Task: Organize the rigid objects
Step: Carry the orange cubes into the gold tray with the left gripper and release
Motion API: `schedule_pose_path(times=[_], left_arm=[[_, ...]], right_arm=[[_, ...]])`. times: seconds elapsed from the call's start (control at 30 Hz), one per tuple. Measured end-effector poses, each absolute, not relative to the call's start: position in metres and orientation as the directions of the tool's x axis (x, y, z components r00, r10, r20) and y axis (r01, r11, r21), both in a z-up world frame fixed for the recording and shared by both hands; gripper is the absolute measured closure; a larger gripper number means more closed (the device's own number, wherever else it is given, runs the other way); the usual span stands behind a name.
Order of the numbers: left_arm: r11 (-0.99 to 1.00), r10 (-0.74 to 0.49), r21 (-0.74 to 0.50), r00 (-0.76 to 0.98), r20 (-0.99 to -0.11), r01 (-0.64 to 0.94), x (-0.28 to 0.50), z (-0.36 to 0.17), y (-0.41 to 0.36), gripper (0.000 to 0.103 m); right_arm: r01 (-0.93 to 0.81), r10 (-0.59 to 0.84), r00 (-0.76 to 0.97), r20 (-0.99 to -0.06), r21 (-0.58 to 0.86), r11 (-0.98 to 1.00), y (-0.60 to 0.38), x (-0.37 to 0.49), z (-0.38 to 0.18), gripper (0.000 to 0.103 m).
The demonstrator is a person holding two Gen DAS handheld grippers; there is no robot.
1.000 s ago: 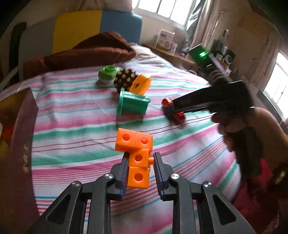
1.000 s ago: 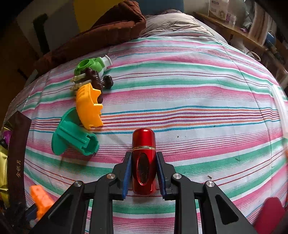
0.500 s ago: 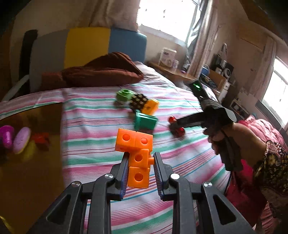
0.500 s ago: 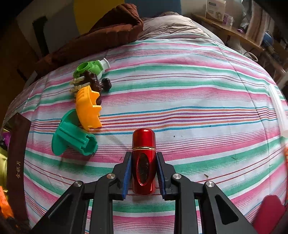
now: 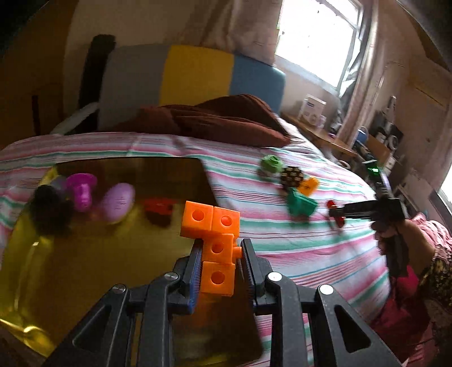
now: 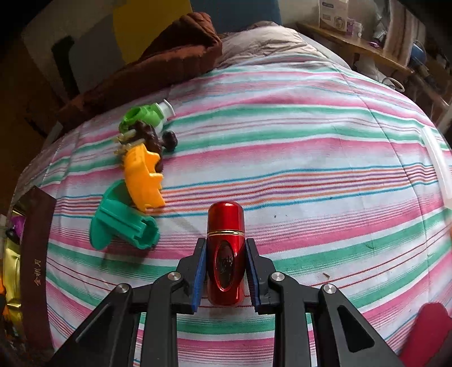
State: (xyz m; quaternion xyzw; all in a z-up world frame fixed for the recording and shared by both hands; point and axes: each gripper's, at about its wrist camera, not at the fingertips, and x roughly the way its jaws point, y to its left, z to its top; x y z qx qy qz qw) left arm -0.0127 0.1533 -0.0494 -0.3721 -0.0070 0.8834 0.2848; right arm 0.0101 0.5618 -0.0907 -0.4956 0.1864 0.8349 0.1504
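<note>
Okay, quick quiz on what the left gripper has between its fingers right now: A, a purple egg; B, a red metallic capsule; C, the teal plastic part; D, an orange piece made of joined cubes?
D: in the left wrist view the left gripper is shut on the orange cube piece, held above the gold tray, while the red capsule sits in the right gripper.

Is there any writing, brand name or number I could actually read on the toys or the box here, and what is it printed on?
"金桃月" as best it reads, gold characters on the dark box rim; the middle character is uncertain.
Dark oval emblem on the red bottle in the right gripper: too blurred to read.
White carton on the far shelf: print too small to read.
</note>
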Motion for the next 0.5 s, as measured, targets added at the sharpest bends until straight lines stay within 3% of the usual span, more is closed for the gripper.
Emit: schedule_pose_path(times=[0.27,0.5], left_arm=[[-0.914,0.356,-0.141,-0.583,-0.730,-0.380,-0.046,-0.067,0.097,0.078],[-0.953,0.278,-0.158,-0.537,-0.797,-0.260,-0.081,-0.088,0.052,0.078]], right_arm=[[-0.434,0.041,-0.509,-0.860,0.215,-0.875,0.563,0.014,-0.085,0.077],[-0.433,0.011,-0.546,-0.838,0.271,-0.860,0.562,0.015,-0.081,0.077]])
